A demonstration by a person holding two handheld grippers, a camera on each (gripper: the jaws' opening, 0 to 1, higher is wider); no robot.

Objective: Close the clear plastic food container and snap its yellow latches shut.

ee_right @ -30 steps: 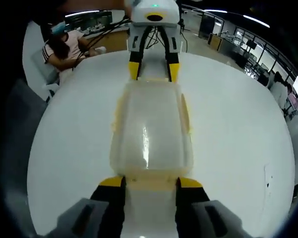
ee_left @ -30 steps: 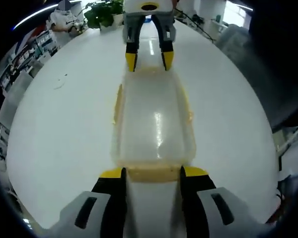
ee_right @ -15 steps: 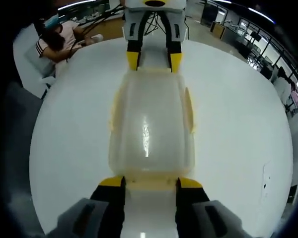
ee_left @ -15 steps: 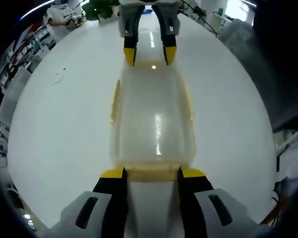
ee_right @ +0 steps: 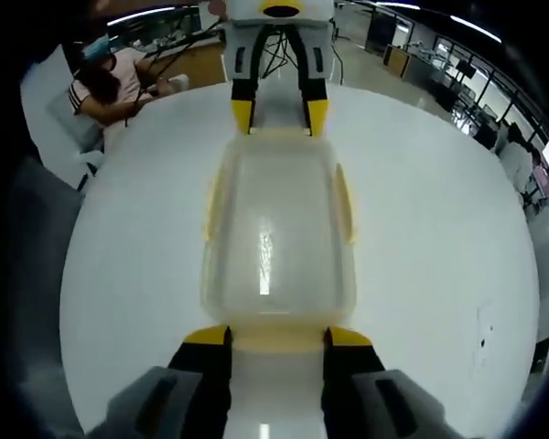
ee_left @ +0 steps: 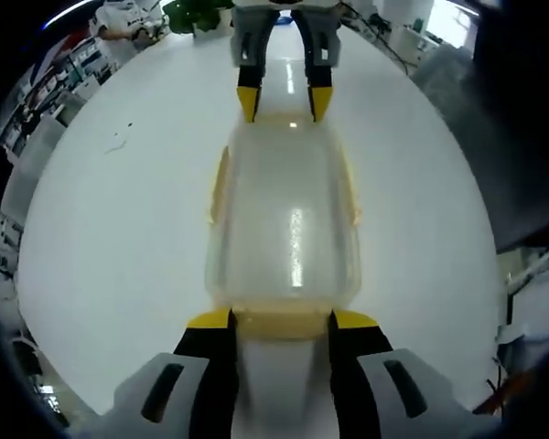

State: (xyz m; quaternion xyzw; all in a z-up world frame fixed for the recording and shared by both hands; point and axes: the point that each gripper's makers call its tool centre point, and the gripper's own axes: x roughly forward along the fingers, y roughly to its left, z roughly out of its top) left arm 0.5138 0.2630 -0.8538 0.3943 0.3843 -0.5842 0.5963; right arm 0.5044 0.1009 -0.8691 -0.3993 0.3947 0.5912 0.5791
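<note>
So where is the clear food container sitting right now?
The clear plastic food container lies on the white table, mid-frame in both gripper views, directly between the left gripper at one short end and the right gripper at the other.

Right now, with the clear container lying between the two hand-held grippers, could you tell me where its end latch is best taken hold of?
Probably at the yellow latch on the container's short end, coming straight in along its long axis. The left hand-held gripper already straddles that strip. The right hand-held gripper faces the opposite latch likewise. The long sides carry only thin yellow tabs.
</note>
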